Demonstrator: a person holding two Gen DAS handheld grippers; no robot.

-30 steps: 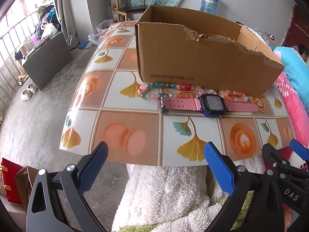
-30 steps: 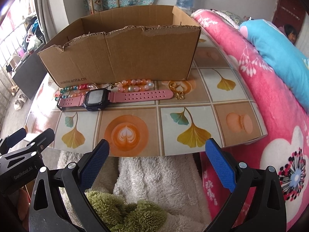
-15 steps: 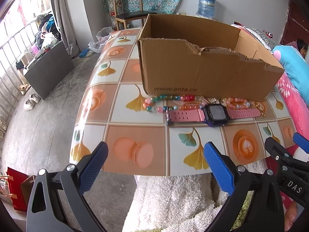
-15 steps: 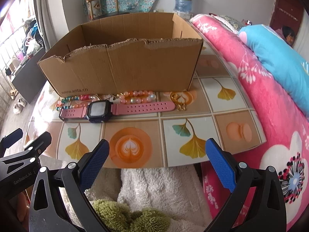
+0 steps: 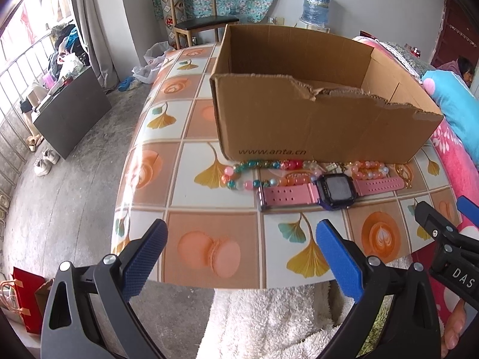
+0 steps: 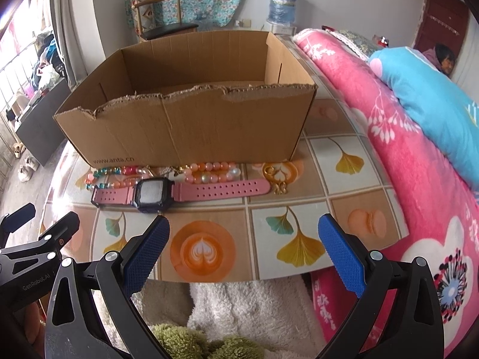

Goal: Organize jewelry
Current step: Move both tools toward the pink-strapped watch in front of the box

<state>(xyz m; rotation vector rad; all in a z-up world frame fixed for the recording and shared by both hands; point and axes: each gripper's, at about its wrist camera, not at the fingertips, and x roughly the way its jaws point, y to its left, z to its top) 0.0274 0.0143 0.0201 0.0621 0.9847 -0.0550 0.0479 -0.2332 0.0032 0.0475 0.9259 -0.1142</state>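
A pink-strapped watch [image 5: 329,190] [image 6: 167,193] lies flat on the tiled table in front of an open cardboard box [image 5: 314,125] [image 6: 185,128]. Behind the watch lie a green and pink bead bracelet [image 5: 254,173] [image 6: 113,175], an orange bead bracelet [image 5: 369,169] [image 6: 209,170] and small gold pieces [image 5: 402,173] [image 6: 275,179]. My left gripper [image 5: 239,257] is open and empty above the table's near edge. My right gripper [image 6: 244,252] is open and empty too, just short of the watch.
The table [image 5: 209,239] [image 6: 353,197] ends just below both grippers, with a white fleece [image 5: 263,323] [image 6: 239,308] under it. A pink and blue quilt [image 6: 404,137] lies to the right. A chair [image 5: 197,21] and a water bottle [image 5: 315,3] stand behind.
Both grippers have risen and come closer to the table, so the box's inside now shows. Both stay open. The jewelry has not moved.
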